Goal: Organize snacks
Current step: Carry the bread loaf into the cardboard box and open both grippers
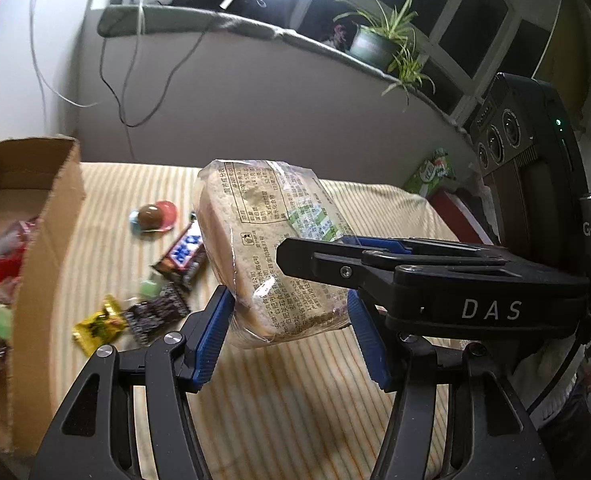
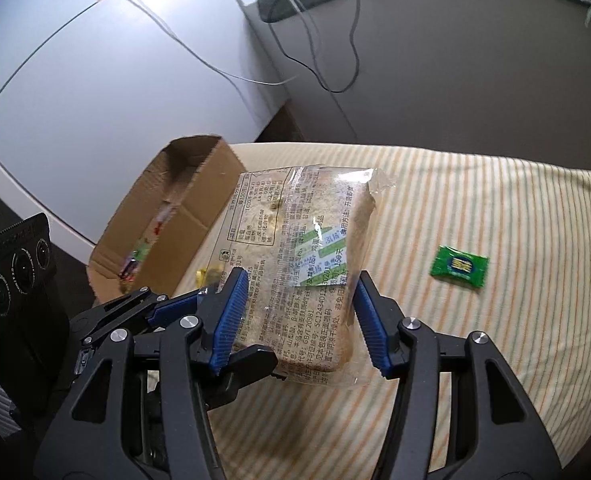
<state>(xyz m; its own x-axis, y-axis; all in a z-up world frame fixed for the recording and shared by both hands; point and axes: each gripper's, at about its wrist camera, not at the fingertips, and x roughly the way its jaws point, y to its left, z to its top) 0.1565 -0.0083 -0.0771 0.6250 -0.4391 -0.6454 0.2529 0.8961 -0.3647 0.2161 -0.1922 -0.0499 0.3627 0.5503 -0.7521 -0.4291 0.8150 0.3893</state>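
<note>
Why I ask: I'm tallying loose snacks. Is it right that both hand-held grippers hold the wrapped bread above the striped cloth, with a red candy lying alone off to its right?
Not quite: the lone candy is green, not red, as the right wrist view shows. Both hand-held grippers, left and right, do hold the wrapped bread above the striped cloth.

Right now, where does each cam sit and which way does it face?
Left wrist: on the left tongs, looking down along them at the wrapped bread, the cardboard box to its left; right tongs cross in.
Right wrist: on the right tongs, facing the same bread; left tongs enter lower left.
Shared: bread, box, striped cloth.
</note>
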